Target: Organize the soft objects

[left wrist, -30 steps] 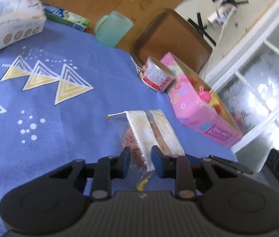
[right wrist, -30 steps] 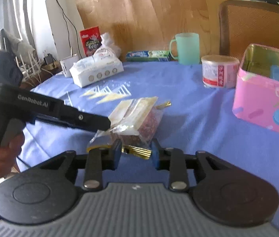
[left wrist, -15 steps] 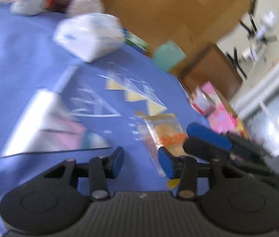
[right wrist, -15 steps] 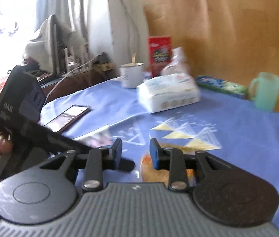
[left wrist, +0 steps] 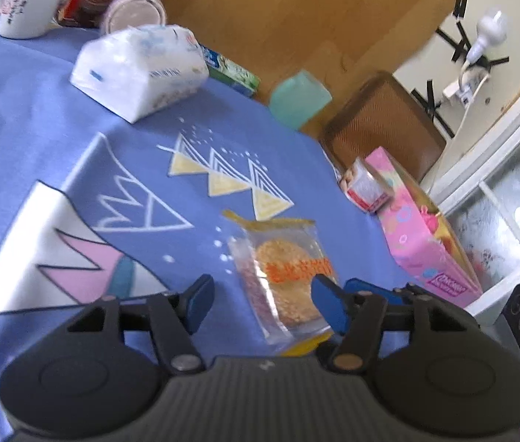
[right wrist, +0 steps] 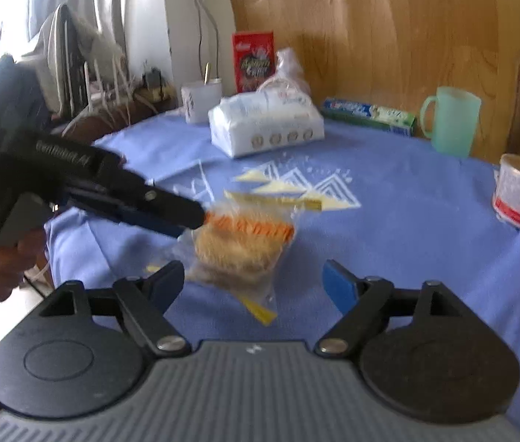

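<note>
In the left wrist view, the left claw stands spread wide at the lower centre of the frame, its blue pads either side of a clear snack bag that lies on the blue tabletop; the bag sits nearer the right pad. A white tissue pack lies at upper left, a pink tin at right. In the right wrist view, the right claw is also spread, holding nothing, with the snack bag just beyond it at centre. The left claw reaches in from the left of the frame, its tip at the bag's edge; whether it touches is unclear.
</note>
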{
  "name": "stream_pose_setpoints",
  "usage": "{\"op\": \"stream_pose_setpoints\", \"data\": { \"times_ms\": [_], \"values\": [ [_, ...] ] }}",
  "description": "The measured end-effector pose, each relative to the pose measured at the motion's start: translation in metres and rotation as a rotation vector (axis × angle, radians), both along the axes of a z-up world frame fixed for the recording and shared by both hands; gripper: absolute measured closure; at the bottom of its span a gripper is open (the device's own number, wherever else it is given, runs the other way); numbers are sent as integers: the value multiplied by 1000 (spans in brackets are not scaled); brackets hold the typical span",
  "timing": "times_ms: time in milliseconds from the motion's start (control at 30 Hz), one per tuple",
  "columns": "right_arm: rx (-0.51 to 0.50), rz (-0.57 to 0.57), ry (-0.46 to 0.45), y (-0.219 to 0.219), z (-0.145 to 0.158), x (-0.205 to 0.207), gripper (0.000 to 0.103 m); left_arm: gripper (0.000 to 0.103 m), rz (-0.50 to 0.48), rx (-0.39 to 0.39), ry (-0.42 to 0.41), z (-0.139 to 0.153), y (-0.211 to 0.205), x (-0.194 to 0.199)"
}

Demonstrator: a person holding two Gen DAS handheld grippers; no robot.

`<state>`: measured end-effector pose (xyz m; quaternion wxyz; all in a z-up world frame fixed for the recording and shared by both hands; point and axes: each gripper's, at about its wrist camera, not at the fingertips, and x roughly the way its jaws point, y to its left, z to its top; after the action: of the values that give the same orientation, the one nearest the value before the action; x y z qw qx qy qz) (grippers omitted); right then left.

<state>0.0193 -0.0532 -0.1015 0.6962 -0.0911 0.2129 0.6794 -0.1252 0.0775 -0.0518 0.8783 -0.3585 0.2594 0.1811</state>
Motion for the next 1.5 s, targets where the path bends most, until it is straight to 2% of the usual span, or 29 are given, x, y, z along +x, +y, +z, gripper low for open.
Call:
{"op": "stream_pose_setpoints", "data": {
  "times_ms": [133, 167, 233, 267, 400, 533, 633, 833, 933, 1033, 1100, 1200, 1300, 1433, 1500],
  "values": [
    [-15, 51, 13, 16, -4, -4, 19, 61, -23, 29, 22, -5, -10, 11],
    [-28, 70, 19, 19, -6, -6, 25, 62, -20, 26, 22, -5, -12, 12],
    [-17, 39, -30, 19, -6, -13, 31, 62, -9, 42, 45, 0, -16, 17],
    [-14, 24, -41, 17, -6, -13, 39, 62, -9, 60, 55, 3, -19, 22],
    [59, -59, -7, -8, -2, 8, 40, 62, -73, 121, 46, 23, -33, 50],
    [165, -216, -53, -49, 13, 37, 40, 62, -184, 205, 4, 54, -56, 107],
    [216, -338, -49, -81, 20, 70, 40, 62, -285, 265, -22, 69, -78, 162],
    [212, -549, -26, -133, 17, 149, 40, 62, -430, 297, -36, 67, -129, 278],
    [179, -624, -15, -140, 8, 190, 40, 61, -444, 321, -32, 59, -147, 327],
    [125, -711, -24, -135, -1, 231, 39, 52, -403, 369, -10, 51, -154, 371],
    [97, -791, -32, -134, -7, 251, 39, 52, -367, 379, 34, 47, -151, 392],
    [156, -826, 13, -155, -14, 258, 39, 51, -340, 352, 37, 45, -146, 392],
    [229, -845, 49, -177, -16, 245, 39, 35, -310, 425, 63, 47, -151, 379],
    [311, -841, 94, -197, -14, 219, 39, 30, -309, 490, 85, 52, -161, 360],
    [350, -839, 96, -200, -8, 204, 38, 24, -306, 517, 97, 55, -167, 348]
  ]
}}
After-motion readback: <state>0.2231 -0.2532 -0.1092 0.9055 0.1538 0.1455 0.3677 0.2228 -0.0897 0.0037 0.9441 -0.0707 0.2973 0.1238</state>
